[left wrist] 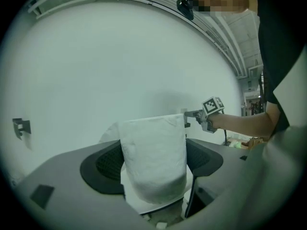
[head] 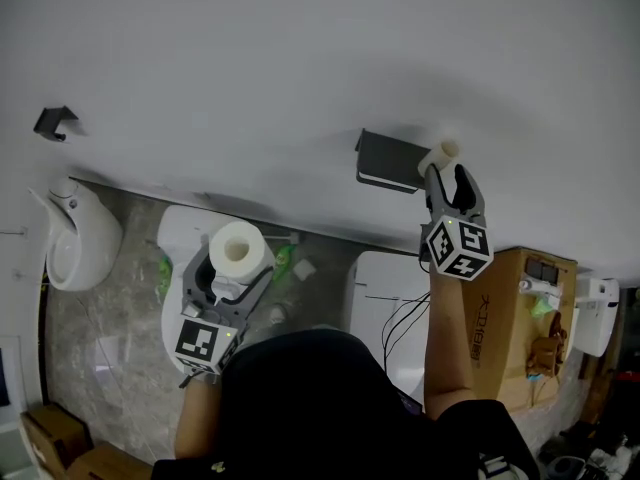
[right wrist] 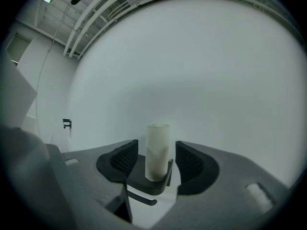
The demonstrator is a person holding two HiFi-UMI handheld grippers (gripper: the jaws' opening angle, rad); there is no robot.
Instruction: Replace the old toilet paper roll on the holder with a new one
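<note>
A full white toilet paper roll [head: 238, 248] sits upright between the jaws of my left gripper [head: 232, 270], which is shut on it over the toilet. In the left gripper view both pads press the roll [left wrist: 153, 152] at the sides. Up at the wall, my right gripper [head: 447, 176] stands open around the bare cardboard tube [head: 441, 155] on the dark holder [head: 385, 160]. In the right gripper view the tube [right wrist: 157, 138] stands between the pads with a gap on each side, resting on the holder [right wrist: 146, 183].
A white toilet [head: 172, 233] is below the left gripper, and a white fixture [head: 80, 243] stands at the far left. A dark wall hook [head: 55, 121] is on the wall's left. A cardboard box [head: 500, 318] and cables lie on the right.
</note>
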